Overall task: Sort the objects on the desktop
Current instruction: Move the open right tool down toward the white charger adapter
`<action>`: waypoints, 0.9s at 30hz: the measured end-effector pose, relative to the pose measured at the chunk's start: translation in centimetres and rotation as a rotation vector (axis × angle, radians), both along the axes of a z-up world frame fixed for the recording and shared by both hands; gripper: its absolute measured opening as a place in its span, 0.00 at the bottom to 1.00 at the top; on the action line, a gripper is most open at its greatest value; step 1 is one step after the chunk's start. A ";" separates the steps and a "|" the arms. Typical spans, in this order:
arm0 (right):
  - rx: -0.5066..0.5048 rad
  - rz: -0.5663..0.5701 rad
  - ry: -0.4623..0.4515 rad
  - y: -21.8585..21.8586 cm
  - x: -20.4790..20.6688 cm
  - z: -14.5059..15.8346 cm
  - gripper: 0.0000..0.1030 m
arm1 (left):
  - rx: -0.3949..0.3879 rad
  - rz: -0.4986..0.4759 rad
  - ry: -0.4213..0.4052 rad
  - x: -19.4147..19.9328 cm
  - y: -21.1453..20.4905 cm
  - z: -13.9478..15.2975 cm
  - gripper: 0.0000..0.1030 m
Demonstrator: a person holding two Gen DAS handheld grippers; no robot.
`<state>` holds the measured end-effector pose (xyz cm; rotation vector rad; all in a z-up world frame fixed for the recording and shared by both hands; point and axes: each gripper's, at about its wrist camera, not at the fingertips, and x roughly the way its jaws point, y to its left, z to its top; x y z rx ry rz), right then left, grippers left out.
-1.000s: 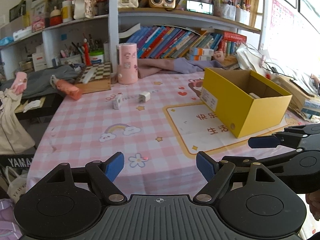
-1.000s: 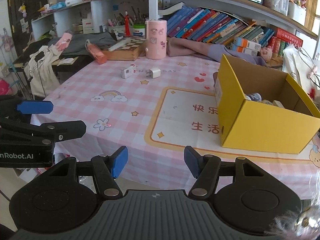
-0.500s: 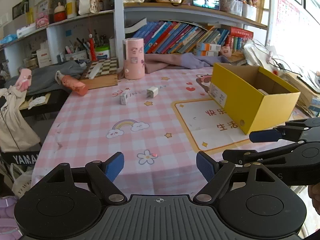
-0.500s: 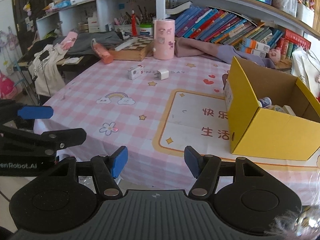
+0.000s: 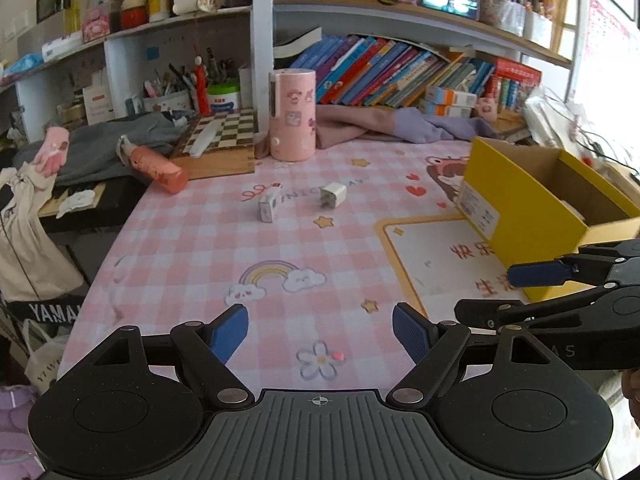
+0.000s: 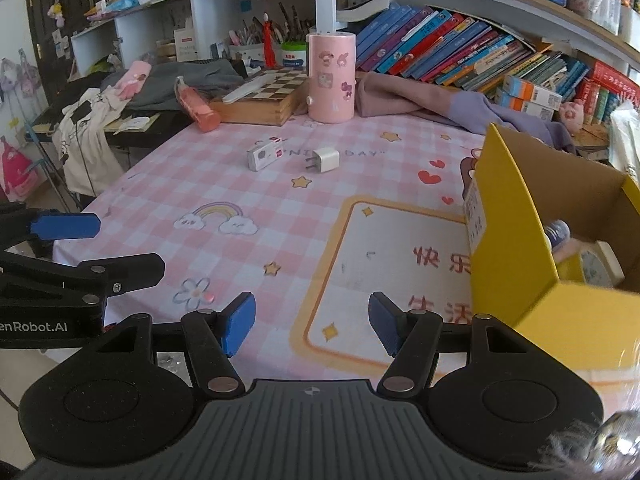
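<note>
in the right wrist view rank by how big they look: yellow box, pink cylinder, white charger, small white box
1. yellow box, though it's nearest the camera
2. pink cylinder
3. small white box and white charger: too alike to rank

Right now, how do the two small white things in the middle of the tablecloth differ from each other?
The white charger is a compact cube with metal prongs pointing left; the small white box is longer, flatter and has red markings. The charger lies nearer the yellow box; the small box lies nearer the orange bottle. Both are white, untouched, on the tablecloth.
</note>
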<state>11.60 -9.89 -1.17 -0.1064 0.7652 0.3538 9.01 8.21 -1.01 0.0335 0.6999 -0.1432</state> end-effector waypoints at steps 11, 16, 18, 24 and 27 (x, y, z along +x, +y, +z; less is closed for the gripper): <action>0.039 0.005 0.035 -0.5 6.7 -0.6 0.59 | 0.021 0.070 0.004 6.4 0.6 0.0 0.80; 0.087 -0.008 0.053 -0.4 9.9 -0.6 0.60 | 0.034 0.112 -0.008 8.8 1.2 0.6 0.80; 0.112 -0.012 0.065 -0.2 11.1 -0.8 0.60 | 0.041 0.125 -0.009 9.6 1.5 0.7 0.80; 0.126 0.010 0.081 1.4 14.6 -1.5 0.60 | 0.060 0.162 0.008 11.2 2.2 0.5 0.80; 0.124 0.014 0.089 2.2 16.5 -2.0 0.60 | 0.064 0.177 0.019 11.6 2.6 0.3 0.80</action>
